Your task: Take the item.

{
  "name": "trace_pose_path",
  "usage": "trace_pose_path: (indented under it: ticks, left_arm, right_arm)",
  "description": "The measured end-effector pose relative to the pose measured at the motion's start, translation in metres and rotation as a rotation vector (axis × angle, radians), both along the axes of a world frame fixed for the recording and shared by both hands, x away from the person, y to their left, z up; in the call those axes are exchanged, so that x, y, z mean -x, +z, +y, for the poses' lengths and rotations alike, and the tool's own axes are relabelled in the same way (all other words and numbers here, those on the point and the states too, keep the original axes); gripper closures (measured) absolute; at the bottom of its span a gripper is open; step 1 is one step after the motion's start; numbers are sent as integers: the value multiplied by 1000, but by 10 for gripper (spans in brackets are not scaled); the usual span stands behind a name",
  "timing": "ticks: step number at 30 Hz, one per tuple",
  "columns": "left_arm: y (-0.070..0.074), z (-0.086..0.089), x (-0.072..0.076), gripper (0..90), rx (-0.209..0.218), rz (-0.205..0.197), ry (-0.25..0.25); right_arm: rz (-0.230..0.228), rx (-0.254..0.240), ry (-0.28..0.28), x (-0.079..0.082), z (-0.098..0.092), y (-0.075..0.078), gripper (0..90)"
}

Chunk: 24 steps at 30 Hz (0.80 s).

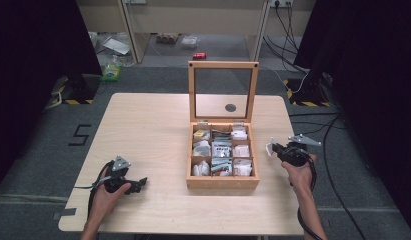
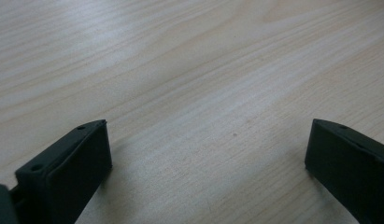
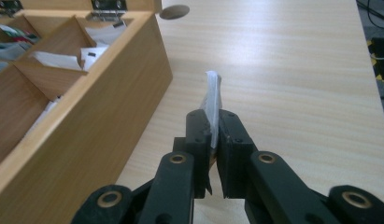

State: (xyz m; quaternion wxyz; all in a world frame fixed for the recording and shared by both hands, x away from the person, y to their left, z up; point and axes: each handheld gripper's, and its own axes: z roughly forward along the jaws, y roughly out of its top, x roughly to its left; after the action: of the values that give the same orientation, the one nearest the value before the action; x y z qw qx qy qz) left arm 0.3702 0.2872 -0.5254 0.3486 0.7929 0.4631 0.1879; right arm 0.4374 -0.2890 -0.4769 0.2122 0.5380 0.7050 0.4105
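Observation:
A wooden box (image 1: 222, 183) with an upright glass lid (image 1: 223, 90) stands at the table's middle, its compartments full of small packets (image 1: 221, 149). My right gripper (image 3: 213, 122) is shut on a thin white packet (image 3: 212, 95), held edge-on just right of the box wall (image 3: 105, 121). In the high view that right gripper (image 1: 273, 147) hovers beside the box, the white packet (image 1: 269, 148) at its tip. My left gripper (image 1: 141, 183) rests low at the front left of the table. In its own view the left gripper (image 2: 206, 154) has its jaws wide apart, bare wood between them.
The light wooden table (image 1: 143, 125) has a round grommet (image 1: 230, 107) behind the box. Cables (image 1: 313, 125) trail on the floor at the right. Bins and clutter (image 1: 113, 65) lie on the floor beyond the table's far edge.

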Motion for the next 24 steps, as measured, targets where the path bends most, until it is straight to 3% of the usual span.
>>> trace_pose_path:
  ticks: [24]
  left_arm:
    - [0, 0, 0, 0, 0, 0, 0]
  right_arm:
    - [57, 31, 18, -2, 6, -18, 809]
